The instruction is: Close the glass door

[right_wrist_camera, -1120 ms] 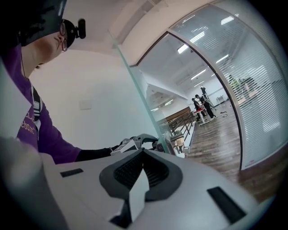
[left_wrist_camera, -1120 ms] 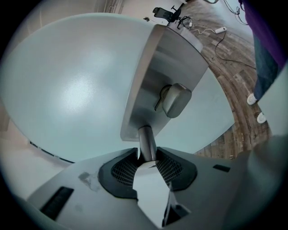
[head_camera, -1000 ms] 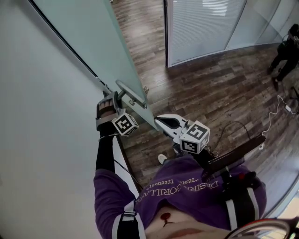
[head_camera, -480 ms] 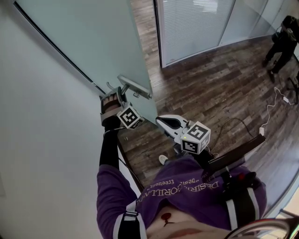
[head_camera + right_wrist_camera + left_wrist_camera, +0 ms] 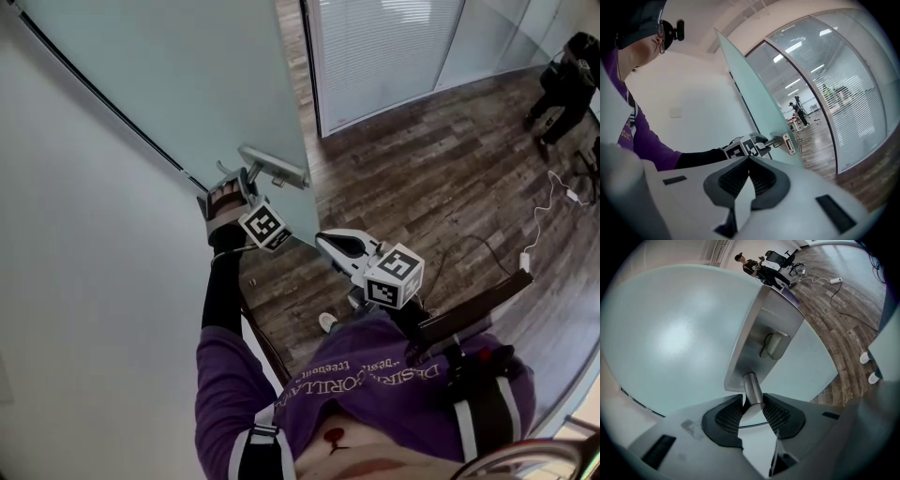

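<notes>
The left gripper (image 5: 752, 405) is clamped on the door handle (image 5: 752, 386). Its two ribbed pads pinch the round metal bar from both sides, just short of the steel plate (image 5: 757, 329) w/ the small turn knob (image 5: 774, 344). In the head view that grip sits left of centre, at the free edge of the glass door (image 5: 187, 84), which fills the upper left of the frame.

The right gripper (image 5: 749, 174) is closed on nothing, jaws together w/ no gap. It hangs mid-frame in the head view, near the person's purple top and apart from the door.

Progress: grip on the handle is done, closing isn't. The door is still open. Wood floor (image 5: 422, 178) shows past its free edge, and in the right gripper view the pane stands at a clear angle off the white wall (image 5: 693, 108). No view shows a frame or latch meeting the edge. What's left, by my read: swing the pane the rest of the way to the frame, make sure it seats, then let go.

A person in dark clothes (image 5: 562, 80) stands at the far upper right, well away from the swing.
</notes>
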### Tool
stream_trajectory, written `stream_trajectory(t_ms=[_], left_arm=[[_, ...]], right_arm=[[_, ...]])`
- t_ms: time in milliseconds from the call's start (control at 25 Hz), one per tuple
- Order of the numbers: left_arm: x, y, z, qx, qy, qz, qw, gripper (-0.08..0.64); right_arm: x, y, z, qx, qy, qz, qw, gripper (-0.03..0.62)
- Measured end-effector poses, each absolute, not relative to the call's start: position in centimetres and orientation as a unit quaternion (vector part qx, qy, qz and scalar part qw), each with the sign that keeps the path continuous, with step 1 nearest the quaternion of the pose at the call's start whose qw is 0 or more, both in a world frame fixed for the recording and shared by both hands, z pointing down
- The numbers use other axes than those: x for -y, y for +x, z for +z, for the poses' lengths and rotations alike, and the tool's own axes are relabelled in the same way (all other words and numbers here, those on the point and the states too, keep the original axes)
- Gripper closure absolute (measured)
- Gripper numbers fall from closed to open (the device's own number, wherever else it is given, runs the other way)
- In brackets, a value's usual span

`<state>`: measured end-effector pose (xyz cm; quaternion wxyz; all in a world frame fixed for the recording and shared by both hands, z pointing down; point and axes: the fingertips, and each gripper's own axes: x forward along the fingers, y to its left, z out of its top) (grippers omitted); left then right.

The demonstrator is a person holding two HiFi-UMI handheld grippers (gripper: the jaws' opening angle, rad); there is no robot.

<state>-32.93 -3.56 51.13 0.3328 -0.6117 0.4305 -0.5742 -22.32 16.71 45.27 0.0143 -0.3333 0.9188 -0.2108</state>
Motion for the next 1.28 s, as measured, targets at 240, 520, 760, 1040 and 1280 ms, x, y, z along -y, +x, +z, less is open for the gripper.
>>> stream_trajectory(t_ms=[240, 520, 760, 1040, 1280], left_arm=[[4.1, -31.8, 50.9, -0.428, -0.611, -0.577, 0.334, 0.437], [5.2, -30.2, 49.9, -0.428, -0.617, -0.569, 0.336, 0.439], [5.6, -30.0, 49.7, -0.419, -0.613, -0.583, 0.329, 0.437], [7.6, -28.4, 51.2, -0.407, -0.607, -0.605, 0.317, 0.437], [10.2, -26.8, 51.4, -0.406, -0.602, -0.613, 0.312, 0.437]], right_arm=[[-16.7, -22.2, 45.4, -0.918, -0.336, -0.212, 0.014, 0.595], [-16.3, -21.2, 45.2, -0.91, -0.354, -0.215, 0.018, 0.595], [-16.0, -21.7, 45.3, -0.907, -0.354, -0.225, 0.029, 0.595], [-12.6, -19.1, 45.2, -0.912, -0.346, -0.217, 0.031, 0.595], [-9.2, -16.3, 44.9, -0.914, -0.343, -0.213, 0.026, 0.595]])
